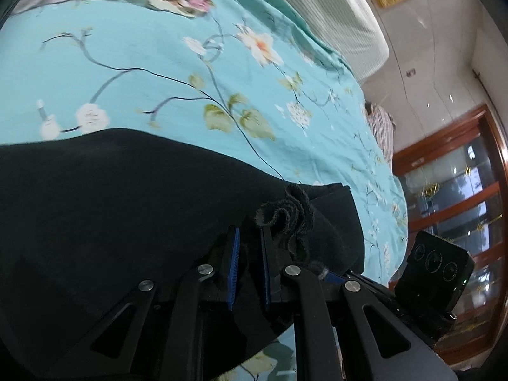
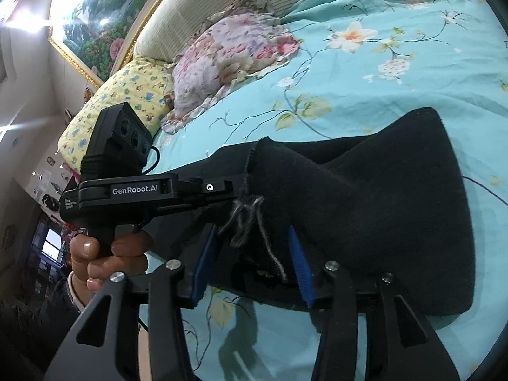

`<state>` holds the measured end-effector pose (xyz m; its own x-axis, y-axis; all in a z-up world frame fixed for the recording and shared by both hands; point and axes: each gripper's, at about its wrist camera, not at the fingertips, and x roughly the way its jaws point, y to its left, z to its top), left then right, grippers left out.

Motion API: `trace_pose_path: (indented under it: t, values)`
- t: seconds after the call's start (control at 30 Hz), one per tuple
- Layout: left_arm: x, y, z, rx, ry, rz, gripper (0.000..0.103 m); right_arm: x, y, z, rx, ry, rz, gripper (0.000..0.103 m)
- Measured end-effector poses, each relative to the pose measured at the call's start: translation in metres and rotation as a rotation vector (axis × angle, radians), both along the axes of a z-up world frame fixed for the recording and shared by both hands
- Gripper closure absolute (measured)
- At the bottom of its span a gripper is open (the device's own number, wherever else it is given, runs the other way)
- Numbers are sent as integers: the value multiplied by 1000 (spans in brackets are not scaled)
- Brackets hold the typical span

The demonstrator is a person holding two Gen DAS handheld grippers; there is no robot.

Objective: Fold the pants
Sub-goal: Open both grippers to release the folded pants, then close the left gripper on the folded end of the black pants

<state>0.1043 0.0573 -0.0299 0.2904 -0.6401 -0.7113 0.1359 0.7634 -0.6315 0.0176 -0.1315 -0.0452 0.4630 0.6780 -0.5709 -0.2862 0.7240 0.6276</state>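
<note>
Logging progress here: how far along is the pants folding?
The black pants already lie doubled on the floral sheet. In hand: the left gripper pinches a ruffled edge, while the right gripper straddles the frayed end, jaws apart. Further folding seems left.

My right gripper (image 2: 254, 263) w/ blue pads (image 2: 300, 263) spread around a bunched edge of the black pants (image 2: 381, 197) on the turquoise floral bedsheet (image 2: 365, 73). Left gripper (image 2: 219, 190) alongside — hand (image 2: 95, 260) gripping its handle. Pillows (image 2: 222, 60) by headboard.
</note>
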Motion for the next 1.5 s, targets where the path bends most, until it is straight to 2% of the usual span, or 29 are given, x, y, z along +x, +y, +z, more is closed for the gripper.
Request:
trace_pose_path:
  t: [0.17,0.3,0.43,0.6,0.67,0.73,1.0,1.2,1.3,1.5]
  values:
    - [-12,25,2,-2,6,87,80,-3,6,8,12,-6,28,54]
    - [-29,47,5,23,1,169,77,-3,10,19,15,-26,47,53]
    - [-49,68,10,22,-1,246,70,3,18,29,10,-47,66,52]
    - [-76,97,18,8,-4,357,69,12,30,40,-1,-73,94,50]
    - [-87,109,22,18,-12,406,65,17,35,43,1,-79,107,49]
    - [-99,121,28,41,-22,456,65,22,43,45,-4,-80,124,48]
    - [-144,164,33,60,-35,576,65,33,82,49,-12,-82,218,47]
    - [-172,204,30,42,-25,688,65,38,109,51,-15,-84,283,45]
    - [-179,222,27,20,-12,733,53,44,122,53,-21,-86,308,42]
    - [-182,243,24,4,-9,787,52,55,151,58,-42,-100,369,41]
